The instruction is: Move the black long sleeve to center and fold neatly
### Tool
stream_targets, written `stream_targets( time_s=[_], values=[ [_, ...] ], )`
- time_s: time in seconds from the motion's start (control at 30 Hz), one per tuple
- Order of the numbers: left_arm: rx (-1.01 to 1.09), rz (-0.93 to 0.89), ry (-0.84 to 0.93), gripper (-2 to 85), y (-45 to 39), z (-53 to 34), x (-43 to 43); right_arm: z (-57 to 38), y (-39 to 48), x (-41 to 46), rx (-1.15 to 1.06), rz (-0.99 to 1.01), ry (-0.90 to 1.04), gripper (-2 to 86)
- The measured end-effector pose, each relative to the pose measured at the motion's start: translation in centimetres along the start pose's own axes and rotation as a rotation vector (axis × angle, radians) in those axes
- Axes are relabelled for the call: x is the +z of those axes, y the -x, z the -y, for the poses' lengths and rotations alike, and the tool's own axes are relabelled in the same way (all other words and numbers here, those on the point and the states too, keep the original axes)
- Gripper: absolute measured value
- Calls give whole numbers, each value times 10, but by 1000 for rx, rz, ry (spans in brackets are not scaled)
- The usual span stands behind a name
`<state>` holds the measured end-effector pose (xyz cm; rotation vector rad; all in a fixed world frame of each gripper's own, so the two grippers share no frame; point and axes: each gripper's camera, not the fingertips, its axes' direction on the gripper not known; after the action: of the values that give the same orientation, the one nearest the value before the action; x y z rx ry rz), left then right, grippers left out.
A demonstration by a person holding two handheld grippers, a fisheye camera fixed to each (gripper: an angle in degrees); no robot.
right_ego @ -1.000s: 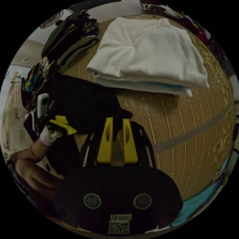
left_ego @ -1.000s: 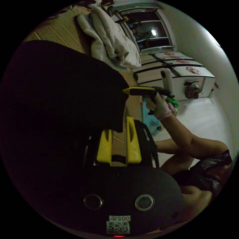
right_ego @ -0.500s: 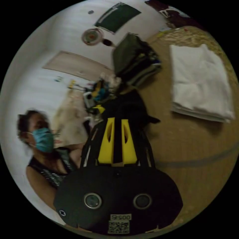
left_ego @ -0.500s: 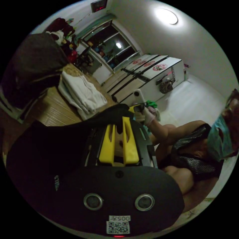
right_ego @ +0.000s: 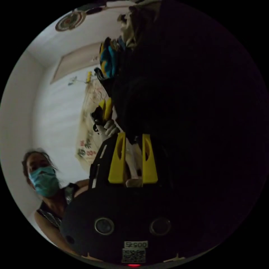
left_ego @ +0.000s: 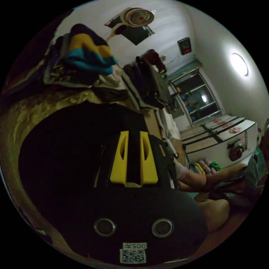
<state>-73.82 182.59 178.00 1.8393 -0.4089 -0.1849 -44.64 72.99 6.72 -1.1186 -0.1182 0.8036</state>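
Between the yellow jaws of the left gripper (left_ego: 133, 134) sits the black long sleeve (left_ego: 70, 145), clamped. Right gripper (right_ego: 133, 137) pinches its edge too, jaws slightly apart.

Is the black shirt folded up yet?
Not yet. The black long sleeve hangs loose, pinched by the right gripper and left gripper.

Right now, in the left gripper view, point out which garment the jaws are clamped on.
The black long sleeve, spread dark around the left gripper. The yellow-and-teal striped garment and the dark stack lie farther off, untouched.
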Motion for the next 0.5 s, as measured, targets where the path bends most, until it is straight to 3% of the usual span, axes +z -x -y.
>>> stream_targets(
  time_s=[0.2, 0.37, 0.5],
  values=[
    [-100, 210, -3, 78, 45, -84, -48, 14, 42, 20, -137, -152, -24, 81],
    [-64, 81, 79, 96, 62, -115, -46, 33, 88, 51, -290, -472, -51, 101],
    [7, -126, 189, 147, 63, -128, -36, 55, 124, 120, -473, -789, 89, 126]
  ],
)
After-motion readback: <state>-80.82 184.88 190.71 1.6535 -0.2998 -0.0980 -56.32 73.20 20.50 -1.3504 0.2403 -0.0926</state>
